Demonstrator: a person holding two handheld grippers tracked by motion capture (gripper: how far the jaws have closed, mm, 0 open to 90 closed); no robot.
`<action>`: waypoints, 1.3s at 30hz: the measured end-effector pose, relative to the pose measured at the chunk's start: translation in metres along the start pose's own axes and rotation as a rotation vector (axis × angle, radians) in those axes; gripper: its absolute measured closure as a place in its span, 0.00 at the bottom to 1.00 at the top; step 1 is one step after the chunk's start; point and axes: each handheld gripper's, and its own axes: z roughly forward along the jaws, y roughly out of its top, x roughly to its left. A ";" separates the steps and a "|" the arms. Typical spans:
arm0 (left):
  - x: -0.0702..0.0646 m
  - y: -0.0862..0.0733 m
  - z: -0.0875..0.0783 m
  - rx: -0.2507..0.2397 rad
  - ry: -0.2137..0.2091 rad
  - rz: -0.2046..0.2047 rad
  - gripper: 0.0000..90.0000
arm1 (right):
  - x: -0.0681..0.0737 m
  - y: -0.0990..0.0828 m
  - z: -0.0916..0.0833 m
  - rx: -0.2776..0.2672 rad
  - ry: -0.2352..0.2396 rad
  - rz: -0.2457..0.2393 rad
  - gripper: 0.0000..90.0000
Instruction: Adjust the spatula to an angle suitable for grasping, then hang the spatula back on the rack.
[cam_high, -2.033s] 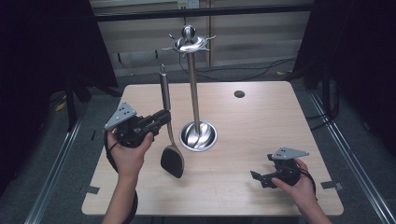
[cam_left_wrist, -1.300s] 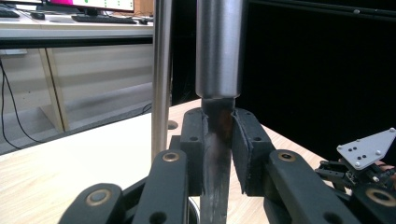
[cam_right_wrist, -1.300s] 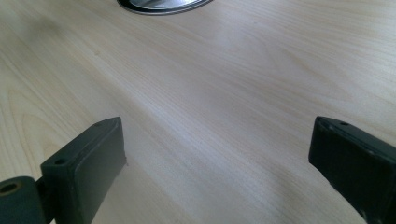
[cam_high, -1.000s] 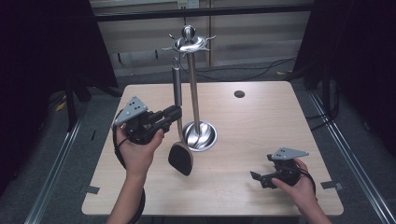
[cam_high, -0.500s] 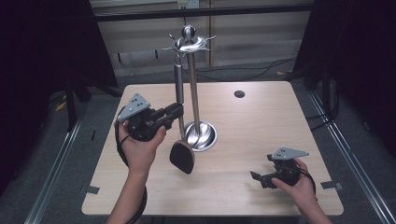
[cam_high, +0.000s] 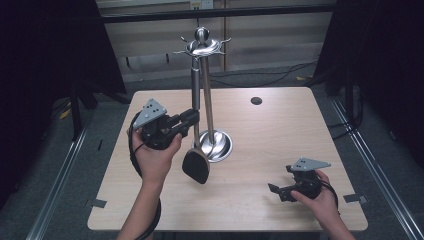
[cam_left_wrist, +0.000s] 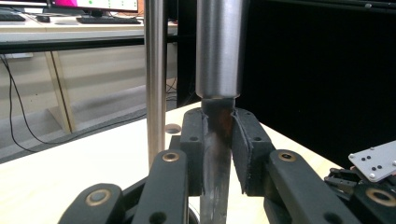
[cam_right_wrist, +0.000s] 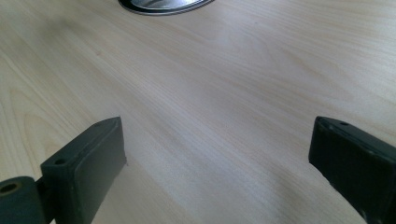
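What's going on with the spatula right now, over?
Left hand-held gripper clamped on spatula, held upright. Right hand-held gripper open, low over table. Rack pole close beside spatula handle.

The pale wooden surface (cam_high: 280, 125) is square with rounded corners and has a small dark round hole (cam_high: 256, 100) near its far edge. Grey floor (cam_high: 55, 165) surrounds it, with metal rails (cam_high: 372, 170) running along both sides. Black cables (cam_high: 270, 75) trail across the floor beyond the far edge, in front of a light panelled wall (cam_high: 270, 45). A dark horizontal bar (cam_high: 150, 16) crosses above. In the left gripper view, keyboards (cam_left_wrist: 107, 20) sit on a distant desk.
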 end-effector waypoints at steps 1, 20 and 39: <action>0.000 0.000 0.000 0.001 0.000 0.000 0.84 | 0.000 0.000 0.000 0.000 0.001 -0.001 0.04; 0.001 -0.002 0.007 -0.001 0.013 0.009 0.84 | 0.001 0.000 0.000 0.004 0.003 -0.006 0.04; 0.003 -0.006 0.013 -0.008 0.039 0.012 0.84 | 0.001 0.000 0.000 0.001 0.005 -0.002 0.04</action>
